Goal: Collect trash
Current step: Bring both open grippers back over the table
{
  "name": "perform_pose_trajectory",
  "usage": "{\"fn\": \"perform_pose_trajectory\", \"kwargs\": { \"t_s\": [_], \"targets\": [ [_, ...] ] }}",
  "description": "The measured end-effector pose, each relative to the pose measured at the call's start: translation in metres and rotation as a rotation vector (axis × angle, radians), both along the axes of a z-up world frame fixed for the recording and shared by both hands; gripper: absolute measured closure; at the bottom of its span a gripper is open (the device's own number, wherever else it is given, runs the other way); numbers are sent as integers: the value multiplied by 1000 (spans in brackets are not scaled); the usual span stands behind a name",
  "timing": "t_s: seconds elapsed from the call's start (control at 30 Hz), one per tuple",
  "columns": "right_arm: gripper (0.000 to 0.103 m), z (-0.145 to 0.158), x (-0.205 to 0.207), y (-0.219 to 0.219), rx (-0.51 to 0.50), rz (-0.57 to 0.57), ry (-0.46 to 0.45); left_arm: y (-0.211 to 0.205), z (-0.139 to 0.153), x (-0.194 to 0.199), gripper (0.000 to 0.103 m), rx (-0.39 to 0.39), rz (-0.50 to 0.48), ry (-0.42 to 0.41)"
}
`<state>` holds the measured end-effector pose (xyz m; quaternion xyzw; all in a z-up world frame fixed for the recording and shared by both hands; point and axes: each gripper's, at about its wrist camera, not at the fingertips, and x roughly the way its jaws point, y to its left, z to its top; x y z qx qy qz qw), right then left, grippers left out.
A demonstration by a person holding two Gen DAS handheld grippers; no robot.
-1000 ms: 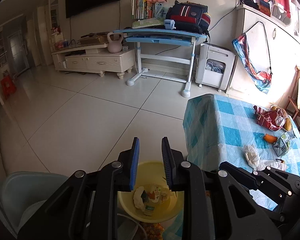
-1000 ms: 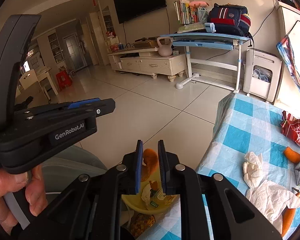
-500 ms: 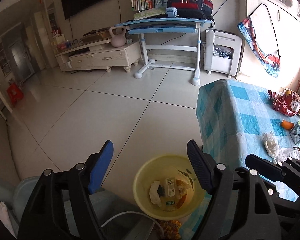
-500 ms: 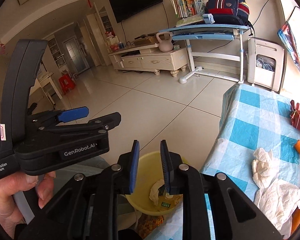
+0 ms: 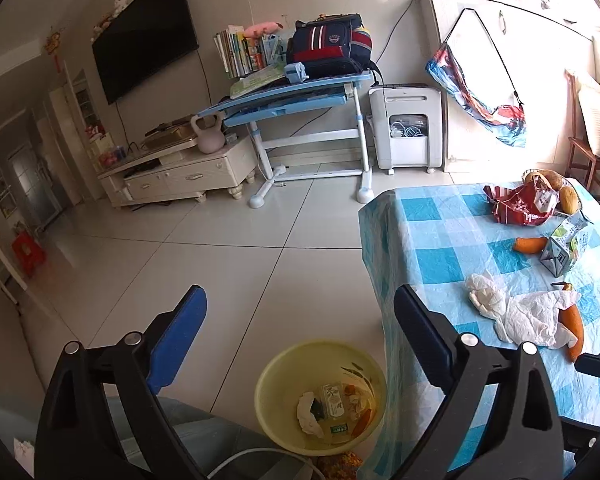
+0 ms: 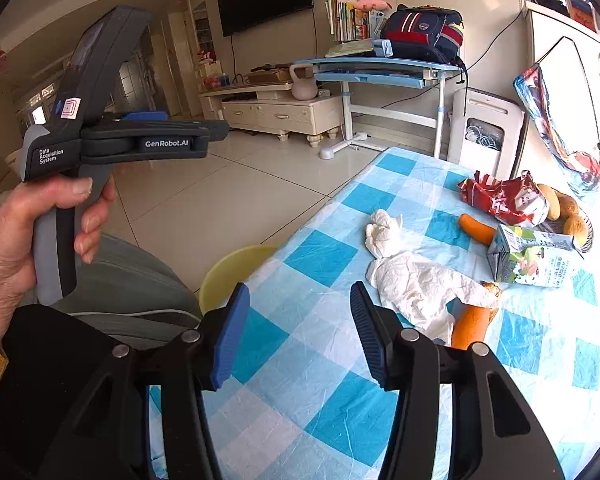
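A yellow basin point(image 5: 320, 396) sits on the floor beside the table and holds tissue, a small carton and orange scraps. My left gripper point(image 5: 300, 320) is open and empty above it. My right gripper point(image 6: 298, 308) is open and empty over the blue checked tablecloth point(image 6: 320, 256). On the cloth lie crumpled white tissues point(image 6: 416, 280), a carrot piece point(image 6: 474, 322) partly under them, a second carrot piece point(image 6: 476, 228), a milk carton point(image 6: 528, 258) and a red wrapper point(image 6: 500, 198). The basin's rim point(image 6: 236, 268) also shows in the right wrist view.
A grey chair seat point(image 6: 132, 280) stands left of the basin. A basket of potatoes point(image 6: 572, 216) sits at the table's far edge. Across the tiled floor point(image 5: 220, 240) are a blue desk point(image 5: 300, 92), a TV cabinet point(image 5: 180, 172) and a white appliance point(image 5: 408, 128).
The right gripper let the orange peel fall into the basin, opened, and swung right over the table. The left gripper opened wide and rose above the basin.
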<state>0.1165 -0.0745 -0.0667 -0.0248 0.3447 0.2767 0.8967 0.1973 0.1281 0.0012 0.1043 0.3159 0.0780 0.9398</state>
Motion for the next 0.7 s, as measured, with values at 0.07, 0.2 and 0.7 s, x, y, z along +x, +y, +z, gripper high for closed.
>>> {"fn": "perform_pose_trajectory", "kwargs": {
  "t_s": [0.07, 0.2, 0.7],
  "targets": [
    [50, -8, 3, -4, 30, -21, 31, -7, 0, -2, 11, 11, -19, 2],
    [50, -8, 4, -3, 37, 2, 39, -18, 1, -4, 10, 28, -52, 14],
    [40, -11, 5, -38, 15, -74, 46, -27, 1, -7, 8, 37, -86, 27]
  ]
}}
